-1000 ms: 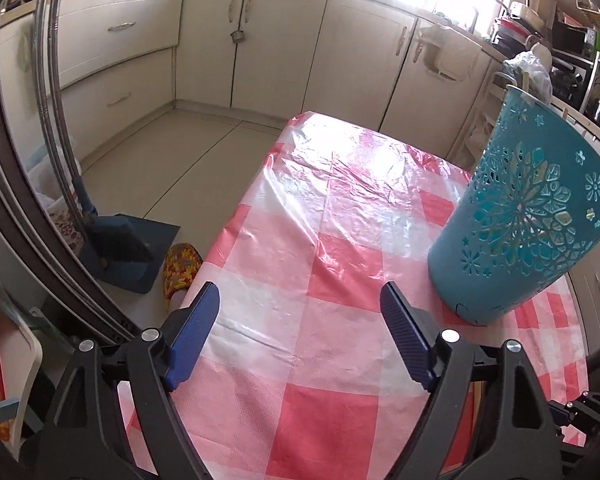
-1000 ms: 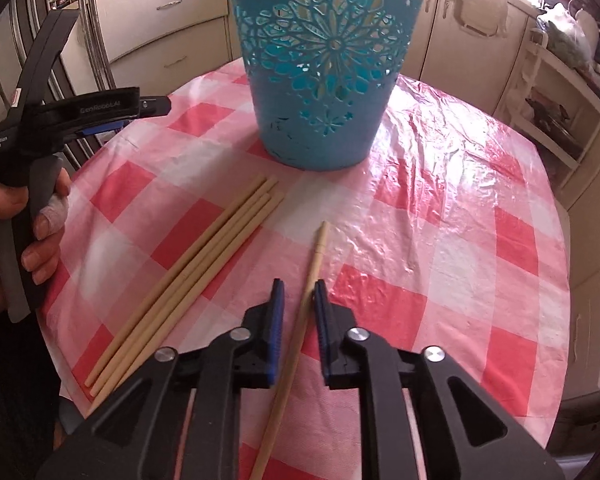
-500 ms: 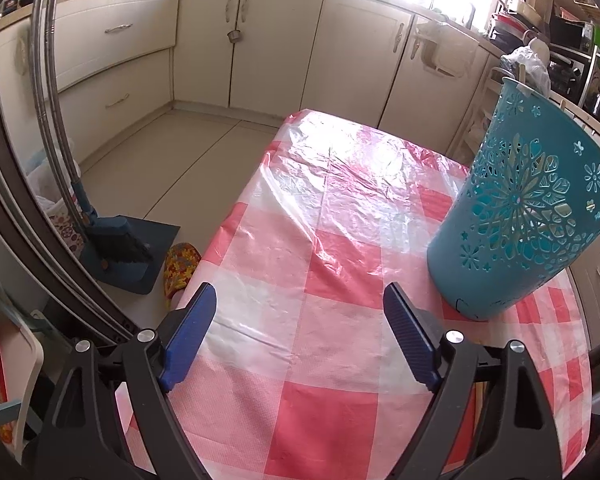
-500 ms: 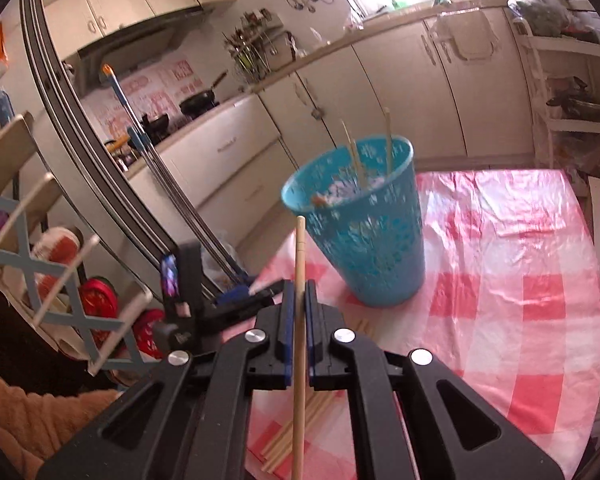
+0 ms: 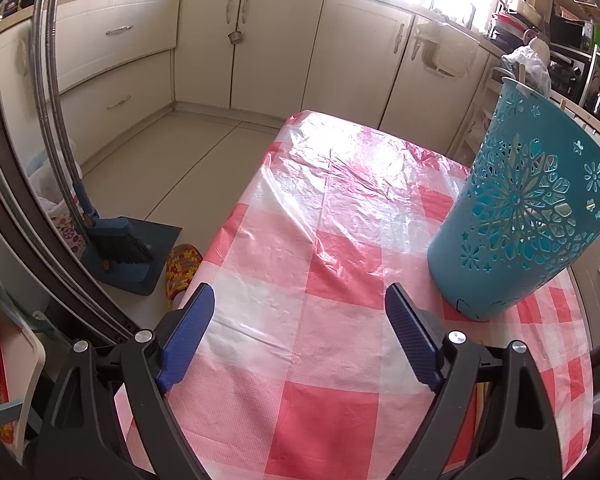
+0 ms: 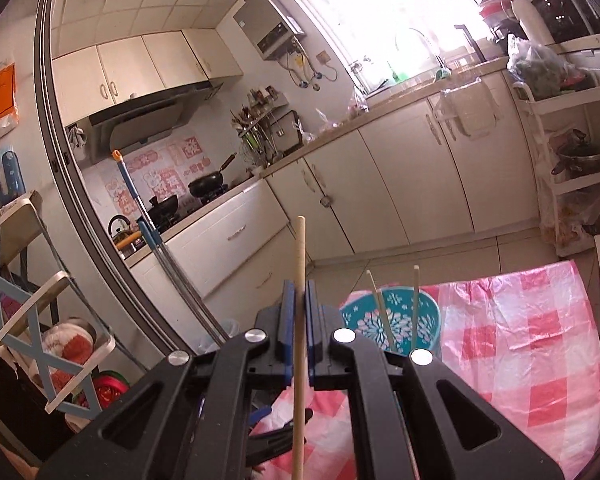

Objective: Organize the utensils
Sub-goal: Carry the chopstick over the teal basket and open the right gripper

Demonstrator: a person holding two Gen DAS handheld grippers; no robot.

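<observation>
1. Gripping one chopstick upright between clenched pads, the right tongs hang above the bench, left of the teal basket.
2. Two chopsticks stand in that basket.
3. Left tongs are spread wide, grasping nothing, over bare checked cloth; the bench's left edge drops to the floor, where a dustpan lies.
4. No writing is legible.

Sunlit kitchen: cream cabinets, tiled floor, bright window.
</observation>
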